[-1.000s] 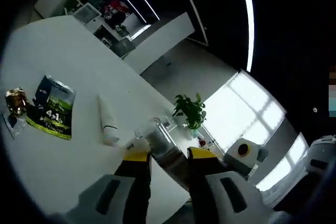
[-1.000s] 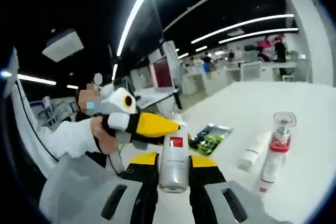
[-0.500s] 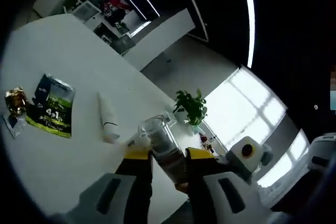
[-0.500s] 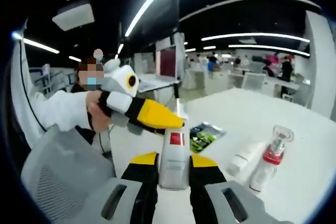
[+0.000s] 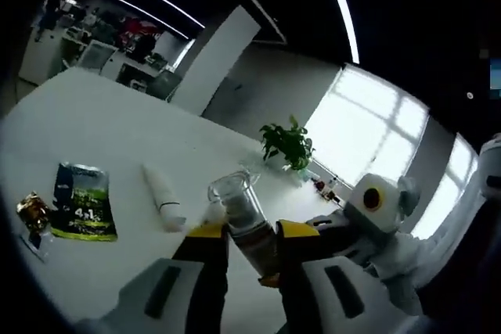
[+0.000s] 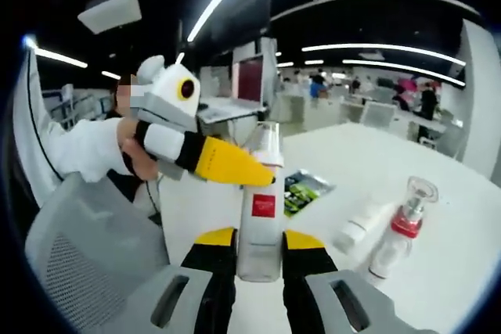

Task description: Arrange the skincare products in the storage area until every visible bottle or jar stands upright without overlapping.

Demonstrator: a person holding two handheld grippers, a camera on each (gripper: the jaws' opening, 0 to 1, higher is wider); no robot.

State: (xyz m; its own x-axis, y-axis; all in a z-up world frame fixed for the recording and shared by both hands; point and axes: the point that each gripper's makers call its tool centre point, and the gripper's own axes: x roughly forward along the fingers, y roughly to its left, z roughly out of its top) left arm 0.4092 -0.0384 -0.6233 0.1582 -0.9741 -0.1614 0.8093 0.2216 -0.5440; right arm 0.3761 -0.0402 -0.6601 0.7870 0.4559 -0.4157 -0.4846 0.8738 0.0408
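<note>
My right gripper point(image 6: 260, 238) is shut on the lower part of a silver bottle point(image 6: 261, 207) with a red label and a clear cap, held upright above the white table point(image 6: 470, 193). My left gripper point(image 5: 250, 229) is shut on the same silver bottle point(image 5: 245, 217) near its cap. In the right gripper view the left gripper point(image 6: 254, 174) reaches in from the left. A clear-capped bottle with a red collar point(image 6: 399, 232) stands upright on the table. A white tube point(image 6: 354, 228) lies flat beside it, seen again as the white tube point(image 5: 162, 197).
A green sachet point(image 5: 84, 202) and a small gold packet point(image 5: 33, 213) lie flat on the table point(image 5: 102, 131). A potted plant point(image 5: 288, 145) stands at the far edge. A grey mesh chair point(image 6: 86, 248) and a person's white sleeve point(image 6: 86, 162) are to the left.
Both hands have turned, so both views have shifted. The silver bottle stays held by both grippers and now sits a little higher and more upright in the right gripper view.
</note>
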